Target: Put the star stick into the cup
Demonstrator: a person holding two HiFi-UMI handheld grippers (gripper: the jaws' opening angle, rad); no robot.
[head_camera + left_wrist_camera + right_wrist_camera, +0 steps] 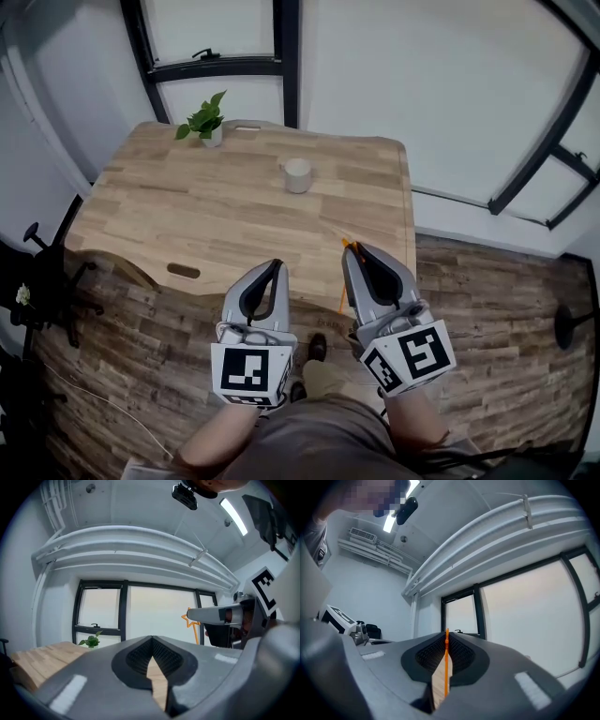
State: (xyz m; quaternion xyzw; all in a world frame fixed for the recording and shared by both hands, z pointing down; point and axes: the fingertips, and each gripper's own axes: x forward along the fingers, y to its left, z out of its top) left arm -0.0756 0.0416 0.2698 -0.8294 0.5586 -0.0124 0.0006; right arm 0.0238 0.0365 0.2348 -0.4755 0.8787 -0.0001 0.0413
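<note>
A thin orange star stick (339, 289) is pinched between the jaws of my right gripper (354, 249), which is shut on it. Its star end (347, 244) pokes out past the tips, and the stem hangs down over the table's front edge. In the right gripper view the stick (446, 665) runs straight up between the shut pads. The white cup (297, 174) stands upright on the far half of the table, well beyond both grippers. My left gripper (274, 267) is shut and holds nothing. The star (191, 619) also shows at the right of the left gripper view, sticking out of the right gripper.
A wooden table (187, 211) with a handle slot (184, 272) near its front edge carries a small potted plant (204, 122) at the far left. White walls and dark-framed windows lie behind it. A chair base (47, 281) stands to the left on the wood floor.
</note>
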